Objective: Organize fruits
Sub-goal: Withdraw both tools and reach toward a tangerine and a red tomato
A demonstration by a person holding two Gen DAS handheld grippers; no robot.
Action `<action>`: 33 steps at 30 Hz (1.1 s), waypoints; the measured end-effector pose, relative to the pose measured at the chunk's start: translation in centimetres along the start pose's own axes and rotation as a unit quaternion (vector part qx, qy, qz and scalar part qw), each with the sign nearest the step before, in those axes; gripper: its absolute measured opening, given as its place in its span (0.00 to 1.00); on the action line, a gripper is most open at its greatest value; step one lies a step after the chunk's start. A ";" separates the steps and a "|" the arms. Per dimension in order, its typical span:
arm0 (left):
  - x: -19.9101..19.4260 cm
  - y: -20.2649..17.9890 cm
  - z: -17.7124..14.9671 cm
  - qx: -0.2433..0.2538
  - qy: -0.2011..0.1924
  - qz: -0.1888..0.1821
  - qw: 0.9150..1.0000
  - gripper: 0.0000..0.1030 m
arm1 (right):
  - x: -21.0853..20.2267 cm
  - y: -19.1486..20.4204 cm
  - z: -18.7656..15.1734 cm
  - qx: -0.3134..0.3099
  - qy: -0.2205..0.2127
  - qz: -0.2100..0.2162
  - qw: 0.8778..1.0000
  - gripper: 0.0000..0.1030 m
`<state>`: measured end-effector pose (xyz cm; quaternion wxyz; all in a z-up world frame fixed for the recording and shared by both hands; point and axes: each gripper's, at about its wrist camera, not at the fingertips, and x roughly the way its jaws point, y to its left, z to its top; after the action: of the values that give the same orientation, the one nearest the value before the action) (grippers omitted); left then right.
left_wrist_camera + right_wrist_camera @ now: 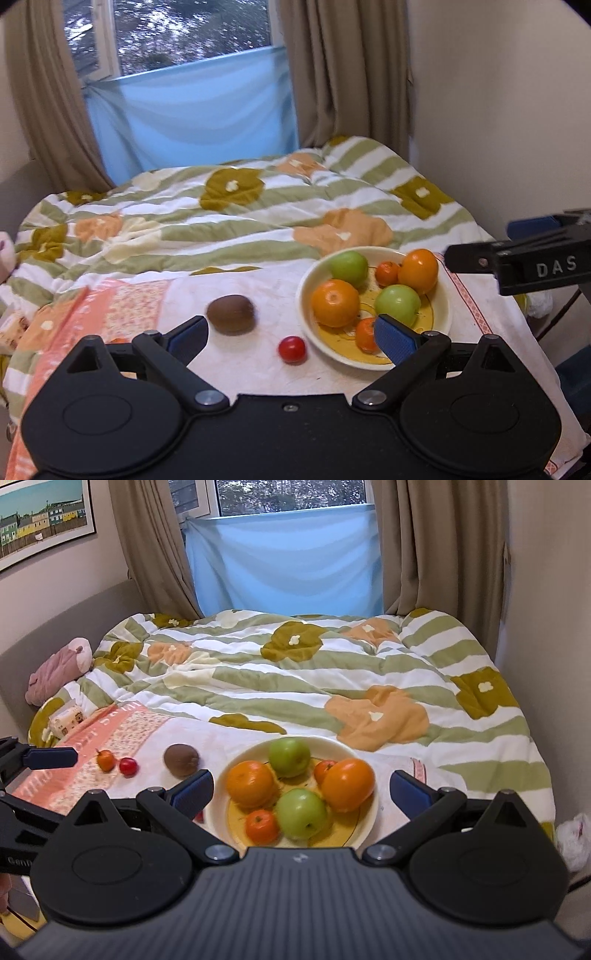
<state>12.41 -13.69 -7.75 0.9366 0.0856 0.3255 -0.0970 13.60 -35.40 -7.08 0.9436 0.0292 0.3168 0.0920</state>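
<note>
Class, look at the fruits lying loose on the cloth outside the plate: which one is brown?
The kiwi. It is brown and the largest; the other loose fruits, a red one and a small orange one, are brighter.

The right tongs are held wide apart above a cream plate laden with two green apples, two oranges and two small tangerines. A kiwi, a red tomato and a small orange fruit are seen left of it on the bed.
</note>
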 end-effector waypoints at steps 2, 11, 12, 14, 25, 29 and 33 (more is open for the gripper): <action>-1.1 1.0 -0.4 -0.011 -0.002 0.002 1.000 0.96 | -1.1 1.0 -0.2 -0.002 -0.005 -0.008 1.000 1.00; -4.6 5.6 -2.2 -0.034 -0.016 0.024 0.999 0.96 | -3.6 5.5 -0.6 0.004 0.000 -0.007 1.000 1.00; -4.8 6.3 -2.3 -0.038 -0.018 0.026 0.999 0.96 | -3.6 6.2 -0.6 0.002 0.000 -0.006 1.000 1.00; -5.3 7.7 -2.5 -0.042 -0.021 0.032 0.998 0.96 | -3.4 7.5 -0.5 0.000 0.000 -0.002 1.000 1.00; -4.8 15.9 -2.8 -0.048 -0.011 0.047 0.998 0.96 | -0.5 15.4 0.5 0.007 0.008 0.010 1.000 1.00; -3.8 18.6 -2.8 -0.043 -0.009 0.050 0.998 0.96 | 1.6 17.3 1.1 0.029 0.015 0.017 0.999 1.00; -1.5 20.9 -2.6 -0.025 0.004 0.043 0.999 0.96 | 4.2 19.2 1.5 0.034 0.025 0.014 0.999 1.00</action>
<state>14.69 7.30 -6.86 0.9403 0.0760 0.3281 -0.0484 14.81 -15.70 -6.18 0.9323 0.0634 0.3430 0.0956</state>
